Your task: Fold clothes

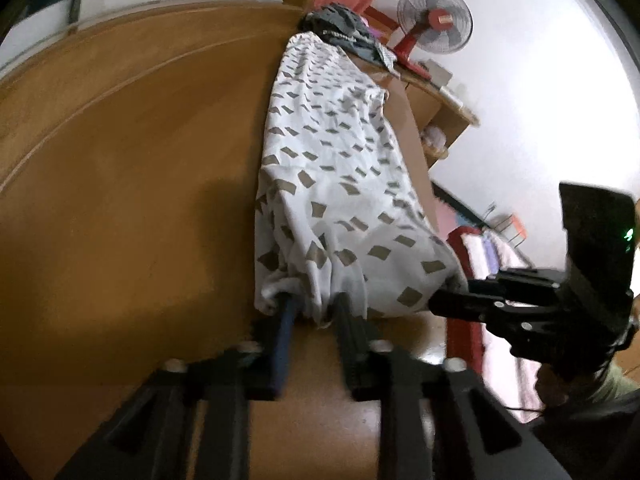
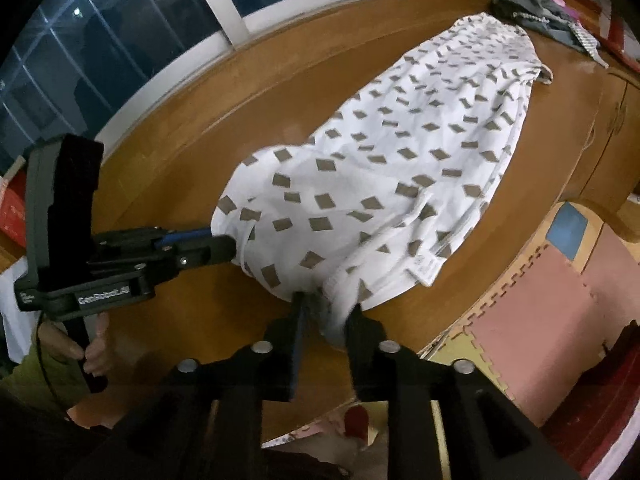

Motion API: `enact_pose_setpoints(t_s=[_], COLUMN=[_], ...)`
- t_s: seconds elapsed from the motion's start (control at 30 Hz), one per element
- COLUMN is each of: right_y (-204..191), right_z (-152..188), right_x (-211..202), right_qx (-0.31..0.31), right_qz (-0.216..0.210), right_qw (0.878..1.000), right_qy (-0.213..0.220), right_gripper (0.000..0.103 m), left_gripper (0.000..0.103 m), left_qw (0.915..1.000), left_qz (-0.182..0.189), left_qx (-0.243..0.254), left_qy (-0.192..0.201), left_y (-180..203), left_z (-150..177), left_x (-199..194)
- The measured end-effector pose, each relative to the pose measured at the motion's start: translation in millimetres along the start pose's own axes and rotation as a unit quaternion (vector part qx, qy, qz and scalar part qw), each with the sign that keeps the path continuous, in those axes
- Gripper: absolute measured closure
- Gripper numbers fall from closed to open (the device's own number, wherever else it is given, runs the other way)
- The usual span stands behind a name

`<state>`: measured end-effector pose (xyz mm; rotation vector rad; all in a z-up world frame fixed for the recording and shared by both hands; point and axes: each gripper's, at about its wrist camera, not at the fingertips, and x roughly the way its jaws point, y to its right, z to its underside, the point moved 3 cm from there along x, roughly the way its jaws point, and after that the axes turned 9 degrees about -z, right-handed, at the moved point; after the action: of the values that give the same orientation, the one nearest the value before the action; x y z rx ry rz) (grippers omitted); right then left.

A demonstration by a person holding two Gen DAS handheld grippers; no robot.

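Two tongs hold the cloth's near end

The spotted cloth [image 2: 400, 152] lies long on the counter [image 1: 120, 180]. The left tongs [image 1: 312, 304] and right tongs [image 2: 326, 306] each pinch a near corner, likely to lift it and fold it over.

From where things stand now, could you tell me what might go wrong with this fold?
1. The right gripper holds only a bunched hem of the white patterned garment; it may slip out when pulled.
2. The garment's right edge lies near the table edge and could slide off.
3. Its far end nears the dark clothes pile, which might get dragged.
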<state>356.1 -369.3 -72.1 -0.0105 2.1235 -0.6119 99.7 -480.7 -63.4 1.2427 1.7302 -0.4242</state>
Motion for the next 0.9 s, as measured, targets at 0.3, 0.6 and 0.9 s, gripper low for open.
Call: enact_pose_setpoints(t_s=[0.3, 0.6, 0.9], right_y=[8.9, 10.6, -14.8], right_z=[2.3, 14.2, 2.5], right_x=[-7.7, -8.9, -32.5], right_qx=[0.005, -0.009, -0.084], right_qz=[-0.009, -0.002, 0.064], right_qw=[1.0, 1.0, 0.993], right_qy=[0.023, 0.005, 0.054], right_gripper=[0.095, 0.089, 0.07], left_gripper=[0.099, 0.103, 0.091], left_qw=[0.9916, 0.9861, 0.9929], left_qz=[-0.092, -0.131, -0.031], left_qx=[0.09, 0.103, 0.111], left_qy=[0.015, 0.003, 0.032], left_y=[-8.2, -18.1, 29.6], left_z=[-13.2, -3.9, -32.6], left_x=[-35.2, -45.7, -25.3])
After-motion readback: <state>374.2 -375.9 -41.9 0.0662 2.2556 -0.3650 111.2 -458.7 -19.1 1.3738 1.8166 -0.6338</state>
